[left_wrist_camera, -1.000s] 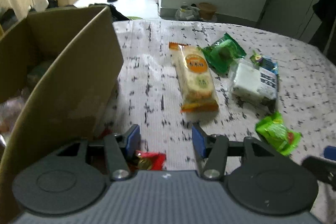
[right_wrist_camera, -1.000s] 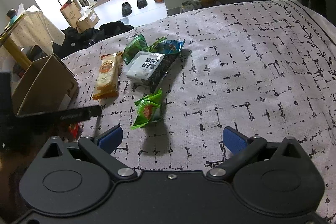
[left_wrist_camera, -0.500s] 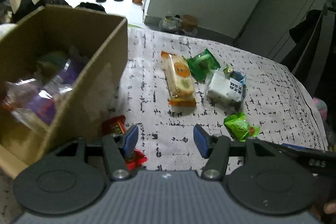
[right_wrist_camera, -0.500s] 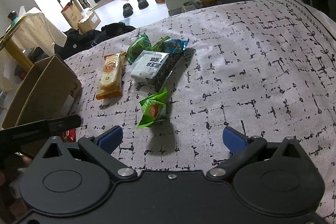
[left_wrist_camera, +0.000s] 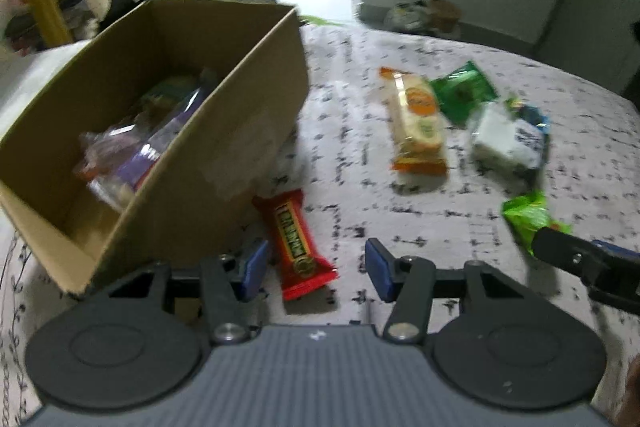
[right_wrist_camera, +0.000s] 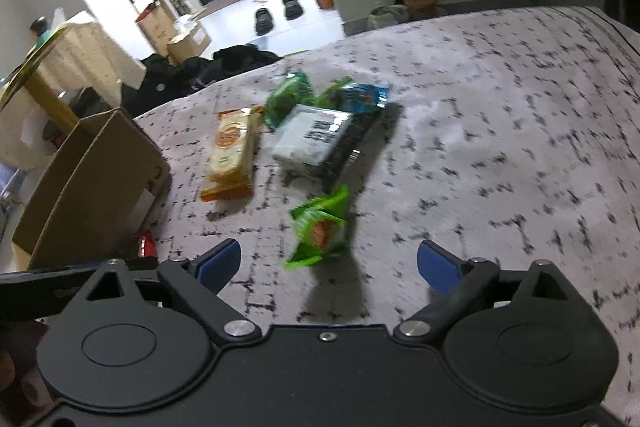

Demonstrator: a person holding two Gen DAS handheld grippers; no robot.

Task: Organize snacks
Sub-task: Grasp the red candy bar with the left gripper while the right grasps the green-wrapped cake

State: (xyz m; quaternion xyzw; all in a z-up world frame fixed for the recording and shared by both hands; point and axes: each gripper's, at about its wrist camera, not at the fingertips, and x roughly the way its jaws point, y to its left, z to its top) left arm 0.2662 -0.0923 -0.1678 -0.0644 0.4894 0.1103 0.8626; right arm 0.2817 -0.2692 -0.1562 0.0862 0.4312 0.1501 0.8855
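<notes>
The left gripper (left_wrist_camera: 316, 269) has its blue-padded jaws apart and empty, hovering over a glossy red snack bar (left_wrist_camera: 294, 243) that lies against the near corner of the cardboard box (left_wrist_camera: 208, 163). The right gripper (right_wrist_camera: 328, 261) is spread wider, also holding nothing, just short of a crinkled bright-green packet (right_wrist_camera: 320, 227). Beyond the box to its right lie a long orange-ended cracker pack (left_wrist_camera: 418, 123), a dark green pouch (left_wrist_camera: 464, 93) and a blocky white packet (left_wrist_camera: 506, 139). Plastic-wrapped snacks fill the box.

The left gripper (left_wrist_camera: 312, 269) and the right gripper (right_wrist_camera: 328, 261) are both hovering with jaws spread apart, gripping nothing.
</notes>
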